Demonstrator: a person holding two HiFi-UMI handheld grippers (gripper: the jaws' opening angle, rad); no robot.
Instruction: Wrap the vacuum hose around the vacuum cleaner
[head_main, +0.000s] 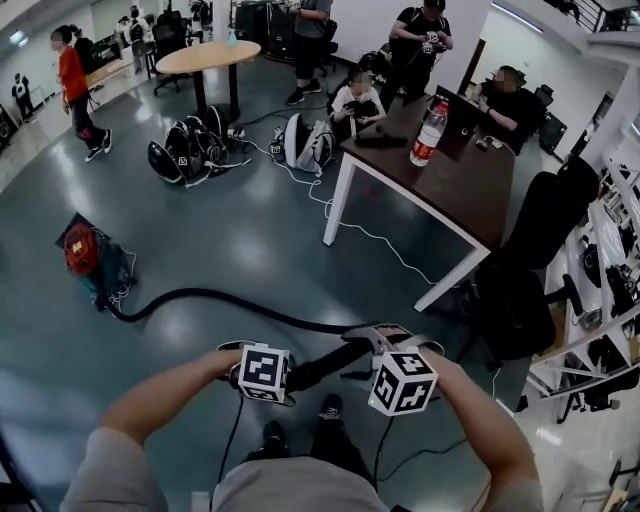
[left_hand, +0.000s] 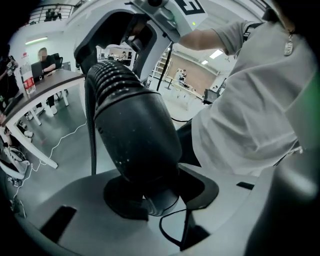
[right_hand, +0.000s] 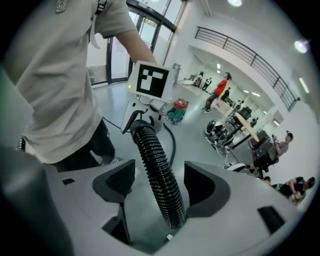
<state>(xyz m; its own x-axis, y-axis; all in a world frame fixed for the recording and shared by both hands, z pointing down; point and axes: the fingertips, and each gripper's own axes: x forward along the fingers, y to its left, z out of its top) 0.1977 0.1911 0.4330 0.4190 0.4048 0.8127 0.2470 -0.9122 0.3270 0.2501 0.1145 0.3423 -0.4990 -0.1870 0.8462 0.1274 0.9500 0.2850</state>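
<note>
Our left gripper (left_hand: 145, 197) seems clamped on the smooth end of the vacuum hose (left_hand: 135, 135); our right gripper (right_hand: 159, 184) gapes wide, hose loose between its jaws.

Head view steeply downward, gripper views close along jaws, sharing hose (right_hand: 157, 175)
</note>
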